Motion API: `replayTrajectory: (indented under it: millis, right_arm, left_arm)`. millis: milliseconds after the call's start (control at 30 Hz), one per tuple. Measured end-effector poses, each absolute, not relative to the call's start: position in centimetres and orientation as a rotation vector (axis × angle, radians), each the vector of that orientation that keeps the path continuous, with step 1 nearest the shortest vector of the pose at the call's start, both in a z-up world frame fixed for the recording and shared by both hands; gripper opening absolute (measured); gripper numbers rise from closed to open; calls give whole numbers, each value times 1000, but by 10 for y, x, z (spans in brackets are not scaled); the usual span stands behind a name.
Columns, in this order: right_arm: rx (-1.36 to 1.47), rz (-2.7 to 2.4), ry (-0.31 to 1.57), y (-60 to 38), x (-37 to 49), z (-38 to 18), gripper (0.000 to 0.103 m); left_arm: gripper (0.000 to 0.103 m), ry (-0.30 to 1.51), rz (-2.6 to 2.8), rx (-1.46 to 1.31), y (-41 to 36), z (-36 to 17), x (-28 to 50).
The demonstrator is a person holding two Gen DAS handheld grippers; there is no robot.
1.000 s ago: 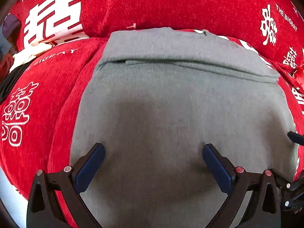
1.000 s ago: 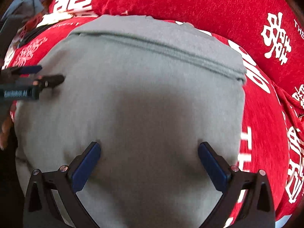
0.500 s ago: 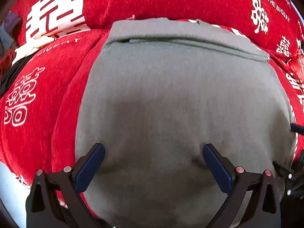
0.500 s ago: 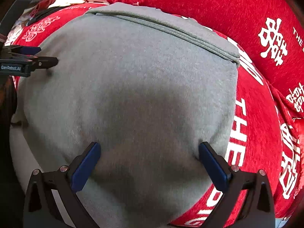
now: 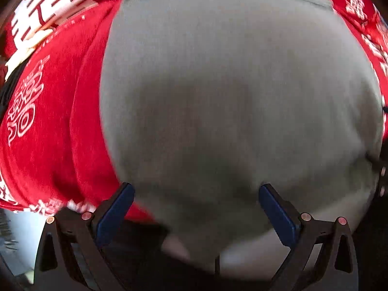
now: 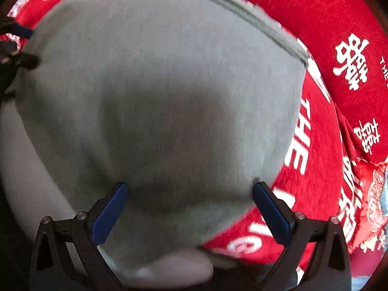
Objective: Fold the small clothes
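Observation:
A grey folded garment (image 5: 230, 97) lies flat on the red cloth (image 5: 48, 133), its seamed edge at the far side. It also fills the right wrist view (image 6: 157, 84). My left gripper (image 5: 196, 208) is open and empty over the garment's near edge, towards its left corner. My right gripper (image 6: 190, 206) is open and empty over the near edge, towards the right corner. The left gripper shows at the left edge of the right wrist view (image 6: 17, 55). Both views are blurred.
The red cloth with white characters (image 6: 339, 97) covers a cushioned seat and a backrest behind the garment. Its front edge drops off just below the grippers. A patterned item (image 6: 375, 198) lies at the far right.
Both grippers have pulled back towards me along the garment, from over its middle to its near edge. Both stay open. The garment has not moved.

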State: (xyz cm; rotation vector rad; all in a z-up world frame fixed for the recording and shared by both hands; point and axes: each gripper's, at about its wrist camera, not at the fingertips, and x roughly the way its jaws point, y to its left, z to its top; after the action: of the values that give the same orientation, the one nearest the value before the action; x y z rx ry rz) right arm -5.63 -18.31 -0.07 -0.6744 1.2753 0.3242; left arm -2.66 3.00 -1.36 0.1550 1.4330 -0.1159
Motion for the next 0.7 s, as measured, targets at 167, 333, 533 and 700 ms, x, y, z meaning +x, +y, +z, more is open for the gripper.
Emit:
replayTrajectory:
  millis: [167, 333, 533, 700]
  right_arm:
    - [-647, 435, 1151, -156, -70, 25, 102]
    - [-751, 471, 1094, -114, -67, 8, 102]
    - [-695, 292, 1213, -179, -48, -2, 102]
    - [-314, 282, 1326, -247, -36, 23, 102]
  left_arm:
    - [103, 1435, -194, 173, 19, -14, -32]
    - [103, 1486, -98, 326, 8, -39, -28]
    - [103, 1482, 33, 118, 72, -19, -31]
    - [103, 1466, -28, -293, 125, -6, -33]
